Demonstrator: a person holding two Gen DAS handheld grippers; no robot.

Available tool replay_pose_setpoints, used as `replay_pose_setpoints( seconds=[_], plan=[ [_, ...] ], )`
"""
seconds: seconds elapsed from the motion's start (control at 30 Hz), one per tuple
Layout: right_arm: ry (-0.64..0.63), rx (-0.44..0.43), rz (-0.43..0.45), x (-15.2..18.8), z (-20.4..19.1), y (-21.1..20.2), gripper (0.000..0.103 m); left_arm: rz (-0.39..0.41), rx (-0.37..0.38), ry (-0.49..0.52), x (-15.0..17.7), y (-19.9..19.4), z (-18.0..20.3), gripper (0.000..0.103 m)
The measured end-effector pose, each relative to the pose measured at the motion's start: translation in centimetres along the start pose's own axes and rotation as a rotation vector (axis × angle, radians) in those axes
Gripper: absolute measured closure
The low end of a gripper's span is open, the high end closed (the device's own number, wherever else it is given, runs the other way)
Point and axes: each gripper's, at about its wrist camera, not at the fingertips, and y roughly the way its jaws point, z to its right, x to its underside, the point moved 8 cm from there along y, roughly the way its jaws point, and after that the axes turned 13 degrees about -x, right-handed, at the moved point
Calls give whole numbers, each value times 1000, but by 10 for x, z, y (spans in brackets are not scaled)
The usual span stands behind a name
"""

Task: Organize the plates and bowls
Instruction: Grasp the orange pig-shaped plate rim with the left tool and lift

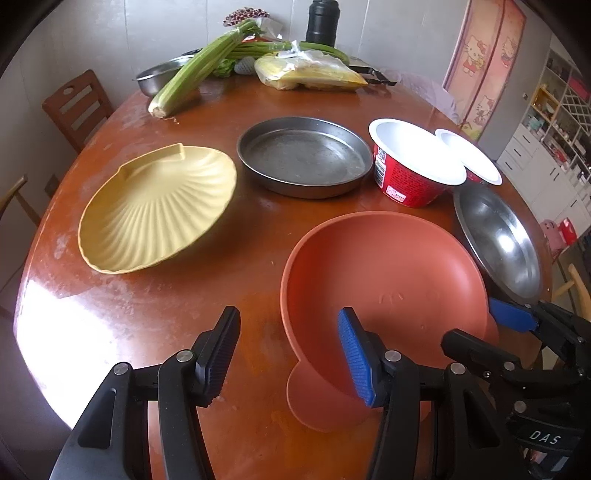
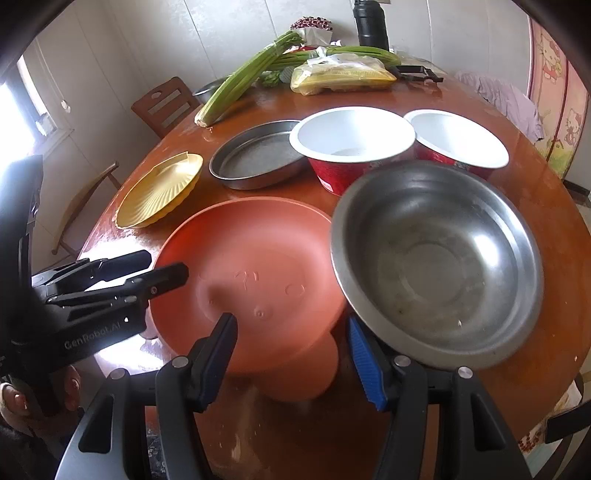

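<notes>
An orange bowl [image 1: 388, 273] with a round tab lies on the brown table [image 1: 147, 332]. My left gripper [image 1: 290, 356] is open. Its blue pad hangs inside the bowl, its black pad outside, and the near-left rim passes between them untouched. My right gripper [image 2: 293, 358] is also open, with the orange bowl's tab [image 2: 299, 376] between its fingers. A steel bowl [image 2: 436, 266] sits tilted against the orange bowl's right side, its rim just above my right blue pad. Farther back stand a yellow shell plate [image 1: 159, 210], a round steel pan [image 1: 304, 155] and two red-and-white paper bowls [image 2: 354, 147].
Celery [image 1: 199, 70], a yellow bag [image 1: 310, 72], a steel basin [image 1: 159, 75] and a black flask [image 1: 322, 20] crowd the far edge. Wooden chairs [image 1: 77, 107] stand at the left. A hand [image 2: 22, 398] grips the left tool. Bare tabletop shows in front of the shell plate.
</notes>
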Motion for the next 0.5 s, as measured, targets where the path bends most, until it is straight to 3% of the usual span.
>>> replay_pose_setpoints(
  seconds=[0.27,0.37,0.5],
  plan=[
    [-55,29,5,-8,-6,9,43,-2,11,8,-2,6,5,47],
    [-77,32,6,-10,-10,12,45,-15,29,14,-1,8,9,59],
    [-97,43,5,-13,-13,15,45,-13,13,17,0,10,9,60]
  ],
)
